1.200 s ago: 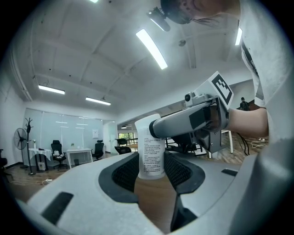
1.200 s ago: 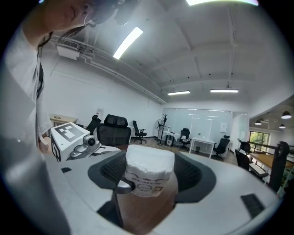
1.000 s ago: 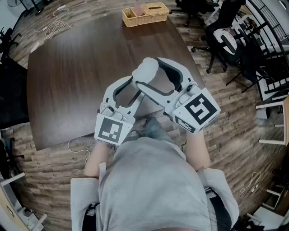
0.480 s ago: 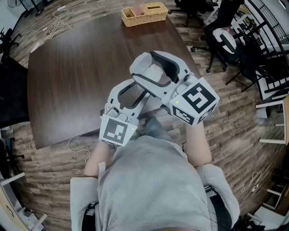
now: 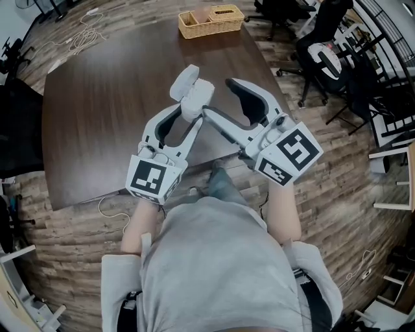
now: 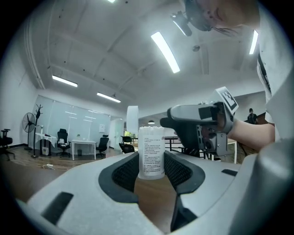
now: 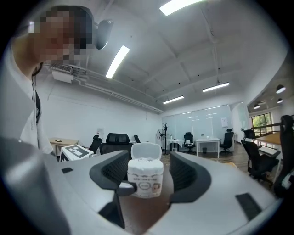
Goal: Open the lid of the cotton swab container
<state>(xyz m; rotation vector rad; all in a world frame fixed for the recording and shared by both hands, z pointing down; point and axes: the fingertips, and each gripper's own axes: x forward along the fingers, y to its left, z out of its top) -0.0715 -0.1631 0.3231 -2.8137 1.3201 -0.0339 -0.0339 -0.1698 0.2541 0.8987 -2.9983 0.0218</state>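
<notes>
The cotton swab container (image 5: 196,96) is a small clear tub with a label, packed with white swabs. My left gripper (image 5: 187,107) is shut on it and holds it upright above the dark table (image 5: 104,110). In the left gripper view the tub (image 6: 151,153) sits between both pads (image 6: 126,170), and its white lid (image 6: 132,120) stands flipped up behind it. My right gripper (image 5: 224,100) is open just to the right of the tub, jaws spread. In the right gripper view the tub (image 7: 145,178) and its raised lid (image 7: 146,150) lie just ahead between the spread jaws, untouched.
A wicker basket (image 5: 211,19) holding a box stands at the table's far edge. Office chairs (image 5: 331,52) crowd the floor to the right. A white cable (image 5: 110,209) lies on the floor by the table's near edge.
The right gripper, which covered the tub's top, has drawn back to the right. The lid now stands open. The left gripper has shifted left and farther out with the tub.
</notes>
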